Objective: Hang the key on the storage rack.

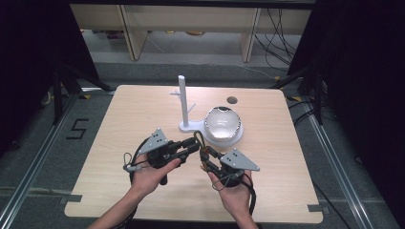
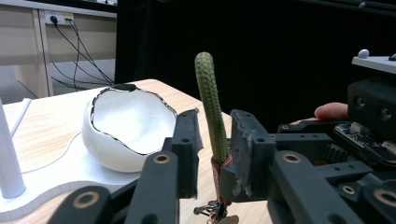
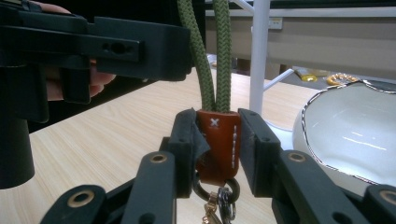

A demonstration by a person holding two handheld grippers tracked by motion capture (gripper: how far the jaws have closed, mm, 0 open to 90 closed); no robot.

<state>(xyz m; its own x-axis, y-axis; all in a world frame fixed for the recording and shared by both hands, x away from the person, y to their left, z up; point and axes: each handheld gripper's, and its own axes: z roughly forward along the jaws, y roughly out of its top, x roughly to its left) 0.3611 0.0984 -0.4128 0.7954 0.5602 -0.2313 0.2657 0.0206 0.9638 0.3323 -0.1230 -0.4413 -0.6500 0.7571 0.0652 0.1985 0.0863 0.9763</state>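
A keychain has a green rope loop (image 3: 223, 56), a brown leather tab (image 3: 217, 140) and a metal clasp (image 3: 219, 200) hanging below. My right gripper (image 3: 217, 135) is shut on the leather tab and holds the loop upright above the table (image 1: 143, 109). In the left gripper view the rope (image 2: 208, 93) stands between the jaws of my left gripper (image 2: 215, 135). One pad lies against the rope and a narrow gap shows on the other side. In the high view both grippers, left (image 1: 197, 143) and right (image 1: 205, 155), meet just in front of the bowl.
A white bowl (image 1: 222, 123) with a dark wavy rim sits on a white base at the table's middle. Beside it rises a white peg stand (image 1: 183, 102) with short side pegs. A dark round hole (image 1: 232, 100) lies behind the bowl.
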